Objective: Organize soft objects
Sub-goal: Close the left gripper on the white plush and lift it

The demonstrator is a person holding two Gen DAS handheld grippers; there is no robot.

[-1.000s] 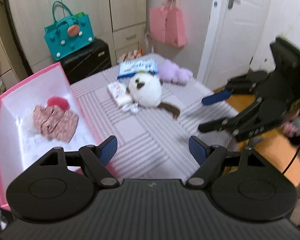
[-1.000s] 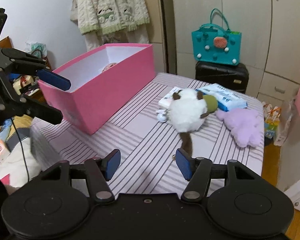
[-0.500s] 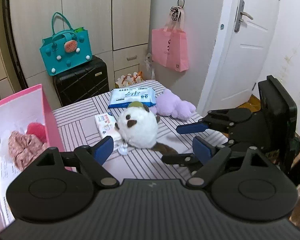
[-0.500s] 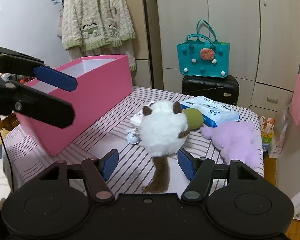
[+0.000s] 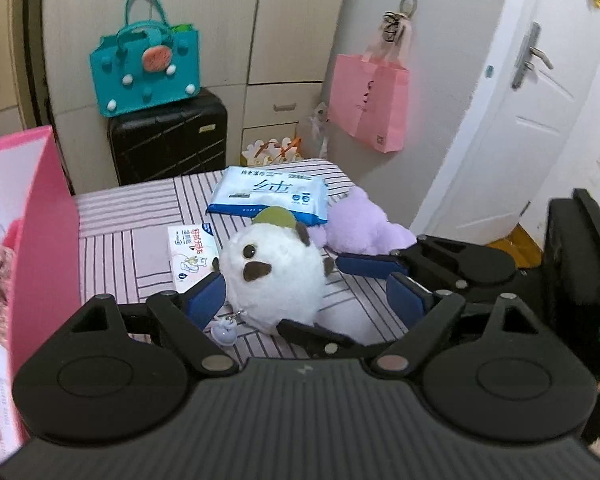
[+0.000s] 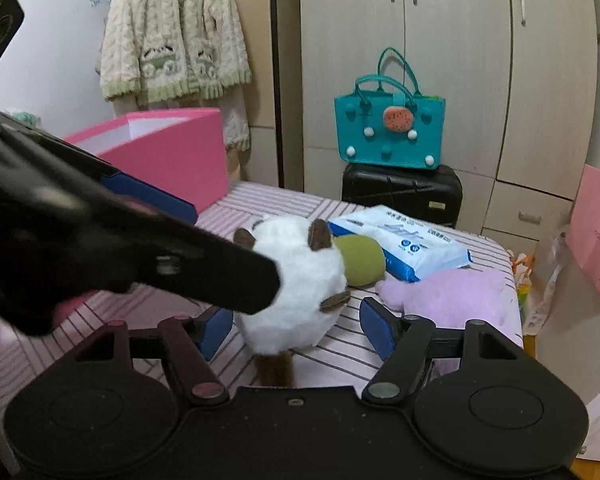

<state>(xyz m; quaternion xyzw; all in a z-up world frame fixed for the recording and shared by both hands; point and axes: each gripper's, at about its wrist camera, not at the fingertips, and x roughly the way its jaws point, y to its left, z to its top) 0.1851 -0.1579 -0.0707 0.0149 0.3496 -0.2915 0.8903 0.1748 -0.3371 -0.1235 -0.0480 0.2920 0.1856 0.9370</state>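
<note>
— What did we see of the room?
— A pink-striped cloth-covered table [image 5: 140, 248] at mid-frame, a pale wardrobe [image 6: 460, 80] behind it, a pink cardboard box [image 6: 172, 152] at left.
— And the jaws?
— Our left gripper [image 5: 306, 298] and right gripper [image 6: 296, 330] both stood apart, just opened wider, each straddling the round white plush toy [image 5: 274, 280] at centre; whether the pads touched it we couldn't tell.

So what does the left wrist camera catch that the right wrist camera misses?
Only the left wrist view shows the white door, the small tissue pack and the plush's face. Only the right wrist view shows the hanging knitted cardigan. Both show the white plush, purple plush, pink box, teal bag and wipes pack.
</note>
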